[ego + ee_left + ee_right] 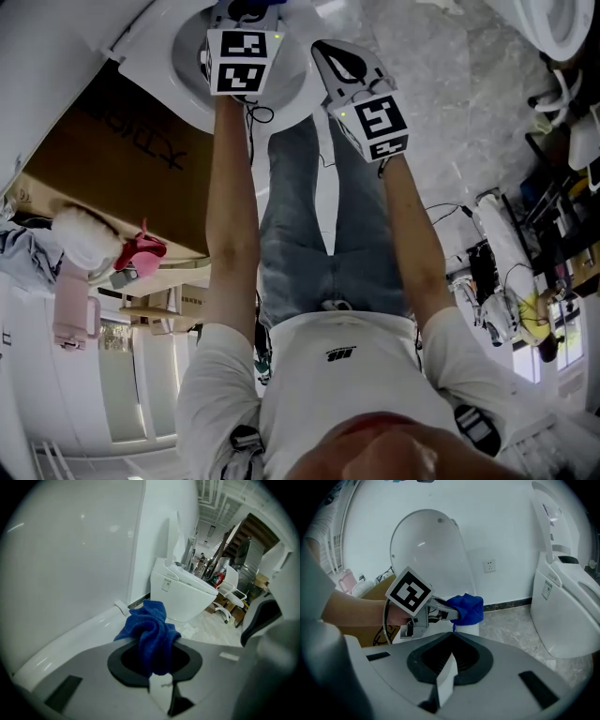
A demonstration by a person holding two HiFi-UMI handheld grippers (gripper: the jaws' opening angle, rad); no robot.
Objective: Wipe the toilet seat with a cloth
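Note:
My left gripper [154, 645] is shut on a crumpled blue cloth [151, 620], which bulges out past the jaws above the white toilet seat [70, 639]. In the right gripper view the left gripper [457, 614] holds the blue cloth [469, 606] in front of the raised toilet lid [426, 550]. My right gripper [452, 637] is shut with nothing in it and points at the left one from close behind. In the head view the left gripper [246, 14] is over the toilet [183, 56], and the right gripper [339, 64] is beside it.
A second white toilet [567, 606] stands on the marble floor [511, 625] to the right; the second toilet [187, 592] also shows in the left gripper view. A cardboard box [112, 159] lies next to the toilet. A white wall [70, 550] is close on the left.

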